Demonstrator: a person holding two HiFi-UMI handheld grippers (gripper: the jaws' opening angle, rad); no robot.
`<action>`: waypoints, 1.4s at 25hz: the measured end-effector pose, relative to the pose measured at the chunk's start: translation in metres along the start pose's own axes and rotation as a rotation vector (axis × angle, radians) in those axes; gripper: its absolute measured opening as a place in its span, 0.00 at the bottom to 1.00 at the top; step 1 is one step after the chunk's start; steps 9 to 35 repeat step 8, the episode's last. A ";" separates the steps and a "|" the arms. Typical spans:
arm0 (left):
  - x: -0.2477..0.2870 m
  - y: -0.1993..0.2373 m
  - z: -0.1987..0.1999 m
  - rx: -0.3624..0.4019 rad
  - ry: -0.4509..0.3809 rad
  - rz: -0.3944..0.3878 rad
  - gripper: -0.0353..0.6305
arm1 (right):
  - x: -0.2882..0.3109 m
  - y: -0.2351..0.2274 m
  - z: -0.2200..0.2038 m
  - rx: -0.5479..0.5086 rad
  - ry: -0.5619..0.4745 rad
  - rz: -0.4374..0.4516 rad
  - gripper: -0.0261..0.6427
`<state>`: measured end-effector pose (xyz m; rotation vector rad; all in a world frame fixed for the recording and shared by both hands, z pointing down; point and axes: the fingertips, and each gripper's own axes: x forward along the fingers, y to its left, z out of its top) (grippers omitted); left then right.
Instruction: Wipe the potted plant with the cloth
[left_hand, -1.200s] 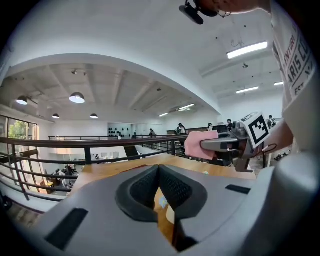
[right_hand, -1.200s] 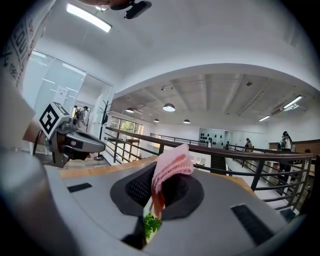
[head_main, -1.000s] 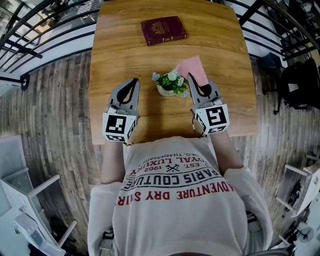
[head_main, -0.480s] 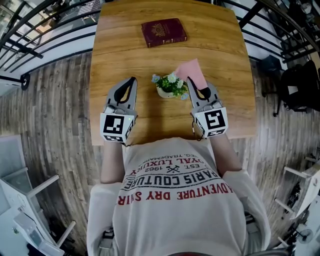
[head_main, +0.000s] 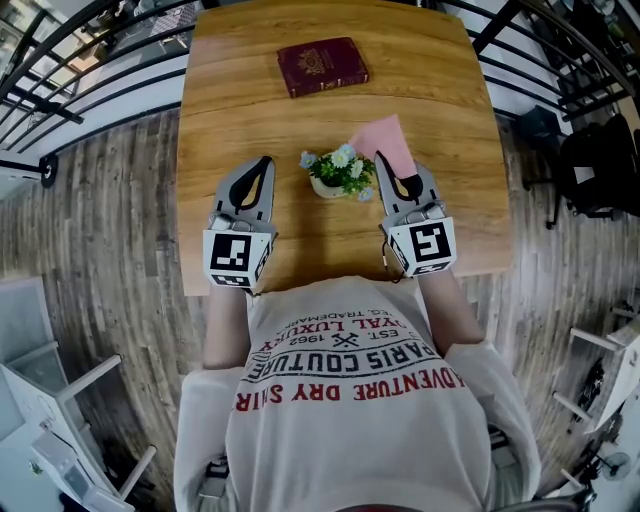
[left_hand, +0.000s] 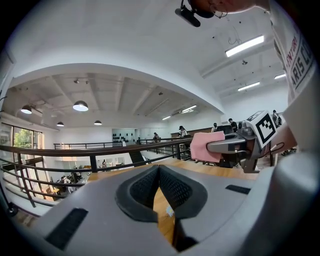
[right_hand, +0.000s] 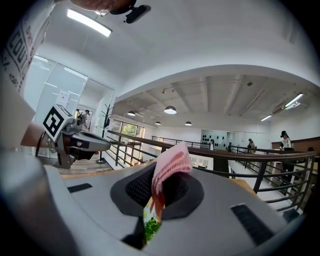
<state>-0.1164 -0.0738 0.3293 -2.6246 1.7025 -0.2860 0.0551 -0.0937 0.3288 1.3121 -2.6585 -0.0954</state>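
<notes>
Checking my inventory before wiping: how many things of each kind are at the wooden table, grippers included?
Dark red rectangular book: 1
Small green potted plant with pale flowers: 1
Pink cloth: 1
Grey two-jaw grippers: 2 (left gripper empty, right gripper holding cloth)
Total: 5

Shirt (head_main: 350, 370), large red print, upside down in the head view: "PARIS COUTURE"
Shirt, bottom line: "ADVENTURE DRY", last word broken by a fold
Shirt, small dark print: "EST. 1962", "LUXURY"
Shirt edge, left gripper view: "ARIS"
Shirt edge, right gripper view: "COU"
Book (head_main: 322, 66), dark red cover: gold stamping, too small to read
</notes>
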 end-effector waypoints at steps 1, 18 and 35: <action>0.000 0.000 0.001 0.000 -0.003 0.000 0.08 | 0.000 0.000 0.001 -0.001 -0.002 0.000 0.09; 0.002 -0.004 0.006 -0.016 -0.015 0.001 0.08 | -0.002 -0.004 0.000 -0.013 -0.005 0.004 0.09; 0.002 -0.004 0.006 -0.016 -0.015 0.001 0.08 | -0.002 -0.004 0.000 -0.013 -0.005 0.004 0.09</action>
